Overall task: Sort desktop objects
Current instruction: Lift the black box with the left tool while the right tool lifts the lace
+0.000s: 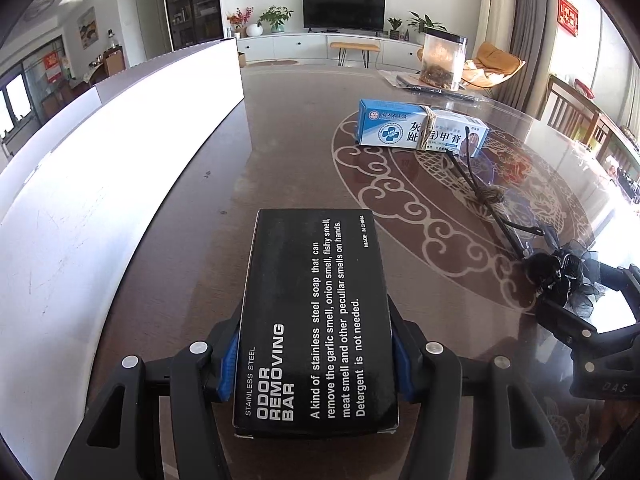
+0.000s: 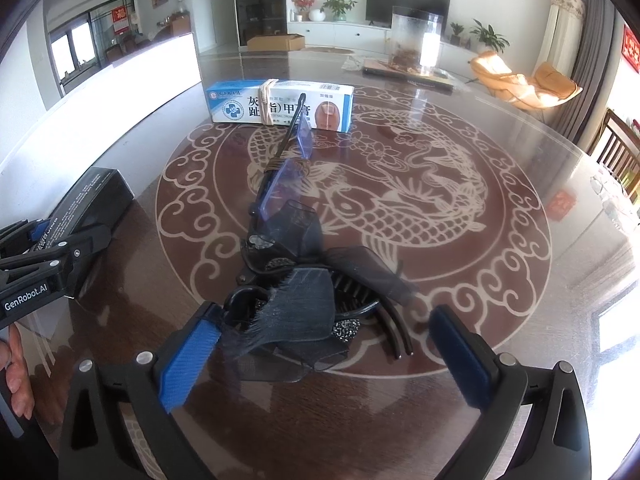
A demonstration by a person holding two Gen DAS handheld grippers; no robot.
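2 grippers work the glass-topped table point(image 2: 500, 152): the left gripper point(image 1: 314, 364) pinches the black box point(image 1: 316, 320) by its long sides, held beside the white bin point(image 1: 100, 184), and the right gripper point(image 2: 320, 344) is spread wide around the black hair clip point(image 2: 304, 304), which lies on the table. The clip's loose mesh bow may snag 1 blue pad, dragging the glasses point(image 2: 286, 176) touching it toward the blue box point(image 2: 280, 102)

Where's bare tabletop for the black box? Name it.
Free: the strip between the white bin and the blue carton, ahead of the black box clamped in the left gripper. Crowded: around the hair clip and glasses at the open right gripper.
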